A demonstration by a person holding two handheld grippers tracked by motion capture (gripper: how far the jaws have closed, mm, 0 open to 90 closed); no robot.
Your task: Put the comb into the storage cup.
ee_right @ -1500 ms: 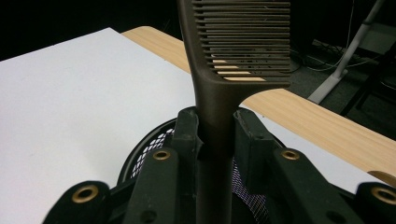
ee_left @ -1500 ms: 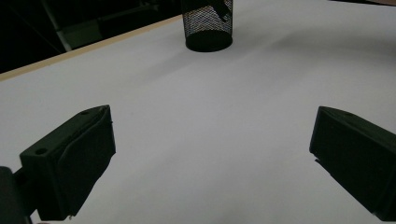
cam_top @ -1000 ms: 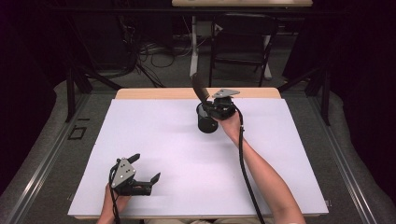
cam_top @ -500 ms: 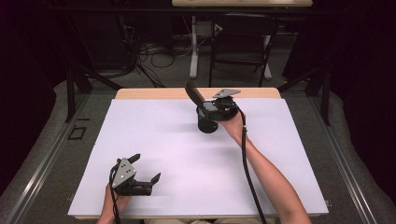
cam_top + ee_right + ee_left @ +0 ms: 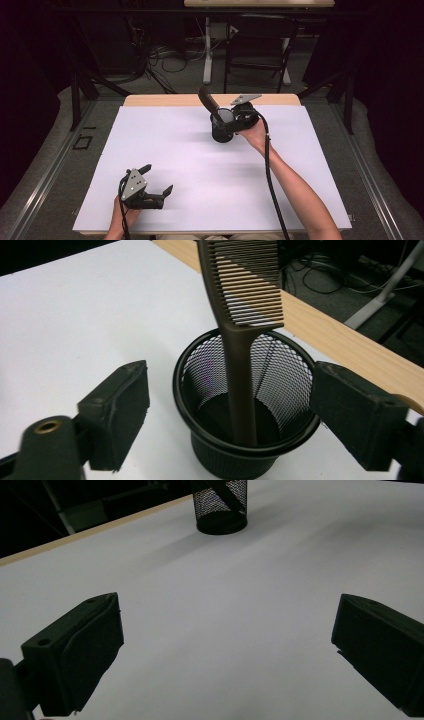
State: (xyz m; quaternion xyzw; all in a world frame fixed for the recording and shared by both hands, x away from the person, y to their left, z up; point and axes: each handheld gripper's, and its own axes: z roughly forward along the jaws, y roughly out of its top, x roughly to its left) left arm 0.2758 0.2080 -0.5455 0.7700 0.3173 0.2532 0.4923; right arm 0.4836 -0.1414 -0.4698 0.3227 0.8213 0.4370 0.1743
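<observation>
A brown comb (image 5: 239,315) stands in a black mesh cup (image 5: 280,390). The table cover (image 5: 200,165) is plain white, its far edge (image 5: 160,100) light wood.

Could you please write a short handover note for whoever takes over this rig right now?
Right gripper: open, jaws just opened, standing either side of the black mesh cup without touching it.
Left gripper: open, nothing in it, resting near the front left of the white table cover.
Brown comb: handle down in the mesh cup, teeth up, leaning on the rim.
Done: comb placed in the cup and released.
Left: probably only pulling the right gripper back clear of the cup.
</observation>
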